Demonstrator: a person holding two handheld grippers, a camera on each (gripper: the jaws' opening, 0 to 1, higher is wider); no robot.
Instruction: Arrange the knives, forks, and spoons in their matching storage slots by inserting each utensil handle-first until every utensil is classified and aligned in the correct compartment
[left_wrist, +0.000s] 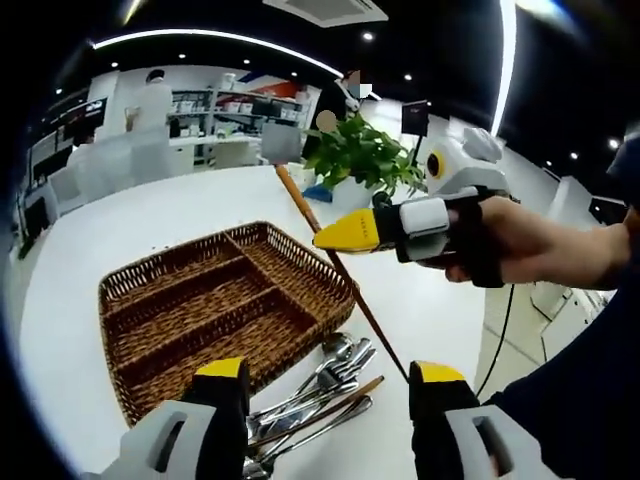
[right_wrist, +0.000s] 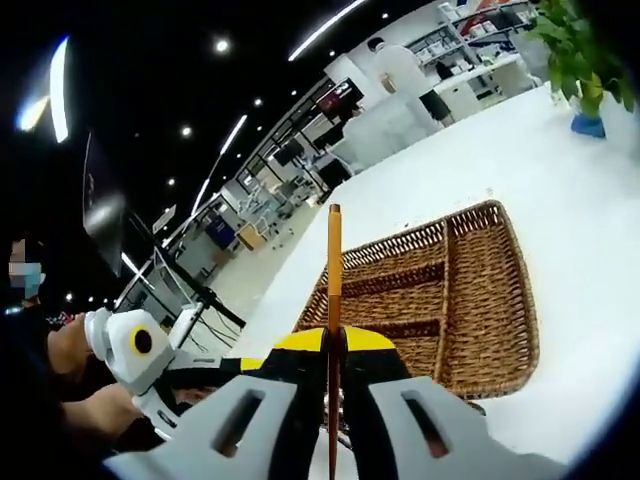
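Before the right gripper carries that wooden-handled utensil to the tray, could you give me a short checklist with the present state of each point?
1. Grip: right gripper is shut on the wooden-handled utensil: ok.
2. Utensil type: its working end is hidden, so knife, fork or spoon: cannot tell.
3. Handle-first orientation: in the right gripper view the wooden end points forward toward the wicker tray: ok.
4. Tray compartments: the wicker compartments hold nothing: ok.
5. Left gripper: open, holding nothing, above the pile of cutlery beside the tray: ok.
6. Matching slot for this utensil: no marking visible: cannot tell.
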